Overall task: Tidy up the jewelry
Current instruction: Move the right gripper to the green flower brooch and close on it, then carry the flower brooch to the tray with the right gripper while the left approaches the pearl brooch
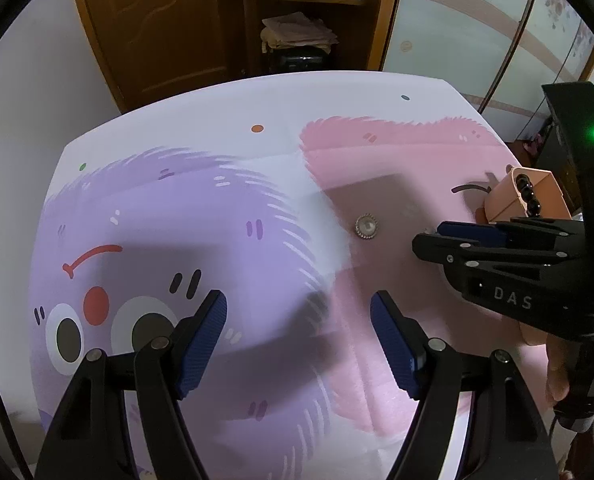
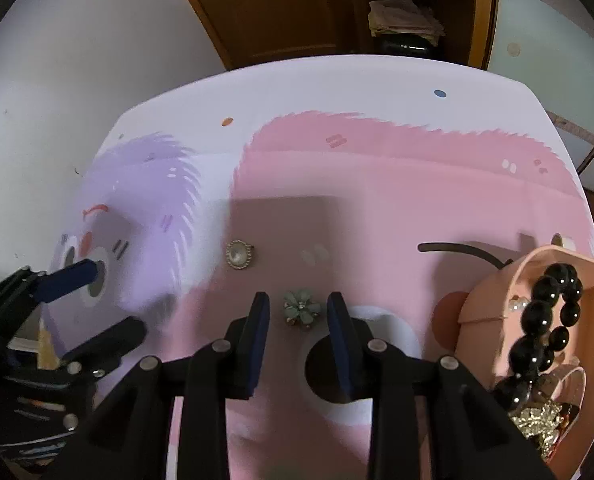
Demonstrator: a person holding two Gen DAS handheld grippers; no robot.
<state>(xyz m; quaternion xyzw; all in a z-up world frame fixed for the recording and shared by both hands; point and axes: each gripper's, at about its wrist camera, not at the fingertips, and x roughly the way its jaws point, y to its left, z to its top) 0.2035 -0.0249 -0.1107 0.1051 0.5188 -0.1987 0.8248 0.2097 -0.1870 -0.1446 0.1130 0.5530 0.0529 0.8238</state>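
Note:
A pale green flower brooch (image 2: 301,308) lies on the pink part of the printed table cover. My right gripper (image 2: 299,318) points down over it with a finger on each side, open, and gaps show between the pads and the brooch. A round pearl brooch (image 2: 239,255) (image 1: 365,227) lies further back to the left. My left gripper (image 1: 299,320) hangs open and empty over the purple and pink print, short of the pearl brooch. In the left wrist view the right gripper (image 1: 429,236) hides the green brooch.
A pink jewelry box (image 2: 481,308) (image 1: 509,200) stands at the table's right edge, with a black bead bracelet (image 2: 553,320) draped over its divider and gold pieces (image 2: 545,420) inside. A wooden cabinet with shelves (image 1: 297,32) stands behind the table. A white wall (image 2: 77,100) is on the left.

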